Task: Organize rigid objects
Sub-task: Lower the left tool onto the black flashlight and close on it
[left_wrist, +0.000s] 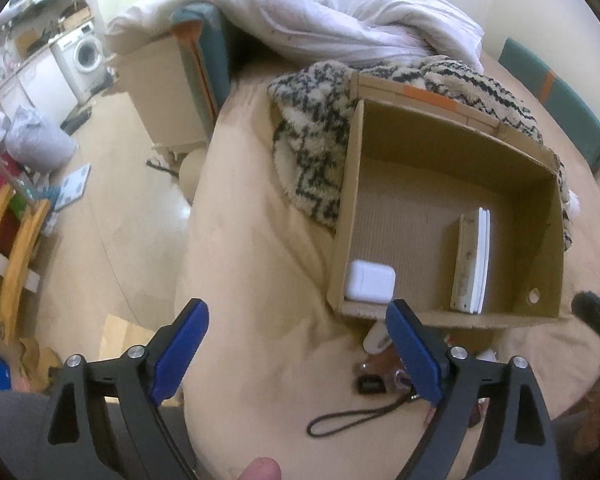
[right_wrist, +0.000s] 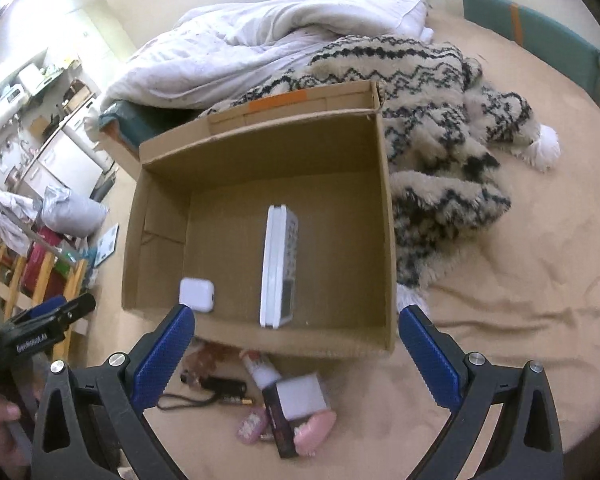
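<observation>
Two items inside one cardboard box [right_wrist: 384, 216]: one white charger [right_wrist: 196, 294], one white remote [right_wrist: 279, 266]. Left gripper [left_wrist: 296, 348] and right gripper [right_wrist: 296, 356] spread wide, holding nothing.

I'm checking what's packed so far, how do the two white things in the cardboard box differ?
The white charger block is small and squarish; the white remote control is long and slim. The charger block sits in the box's near corner; the remote control lies toward the middle, propped on its edge. Both rest on the floor of the cardboard box.
</observation>
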### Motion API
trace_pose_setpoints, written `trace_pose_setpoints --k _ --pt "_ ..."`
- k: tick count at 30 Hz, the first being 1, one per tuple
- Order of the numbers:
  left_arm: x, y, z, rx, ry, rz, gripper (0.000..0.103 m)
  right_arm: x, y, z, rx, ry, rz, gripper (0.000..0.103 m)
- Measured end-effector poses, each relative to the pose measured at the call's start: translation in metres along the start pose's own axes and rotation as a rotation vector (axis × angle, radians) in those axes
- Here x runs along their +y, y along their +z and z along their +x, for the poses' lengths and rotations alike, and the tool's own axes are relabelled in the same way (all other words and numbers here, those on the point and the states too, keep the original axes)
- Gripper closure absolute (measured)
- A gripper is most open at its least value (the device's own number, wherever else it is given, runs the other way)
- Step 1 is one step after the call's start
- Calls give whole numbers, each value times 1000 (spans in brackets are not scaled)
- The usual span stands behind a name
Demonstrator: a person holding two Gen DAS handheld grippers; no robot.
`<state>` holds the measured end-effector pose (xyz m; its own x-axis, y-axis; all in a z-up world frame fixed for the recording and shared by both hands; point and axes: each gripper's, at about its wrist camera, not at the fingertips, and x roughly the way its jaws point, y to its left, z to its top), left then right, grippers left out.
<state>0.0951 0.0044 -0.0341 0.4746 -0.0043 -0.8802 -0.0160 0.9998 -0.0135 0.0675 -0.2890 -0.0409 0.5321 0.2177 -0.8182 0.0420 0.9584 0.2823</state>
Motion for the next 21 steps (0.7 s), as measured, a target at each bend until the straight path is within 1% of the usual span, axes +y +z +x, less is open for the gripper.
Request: trace_pose_setpoints --k 2,4,10,16,21 --pt "3 -5 5 20 3 -16 11 2 -9 -3 -1 -11 -5 0" --pt "2 -10 10 37 22 -13 11 2 -17 -5 3 -11 -1 0" --pt "-3 -21 23 78 38 -4 11 -7 -32 -7 8 -3 51 0" --pt "0 -30 40 156 13 -54 11 -13 -35 -1 25 -17 73 0" --pt "-6 -40 59 238 -13 -63 11 -11 -33 11 61 -6 85 0"
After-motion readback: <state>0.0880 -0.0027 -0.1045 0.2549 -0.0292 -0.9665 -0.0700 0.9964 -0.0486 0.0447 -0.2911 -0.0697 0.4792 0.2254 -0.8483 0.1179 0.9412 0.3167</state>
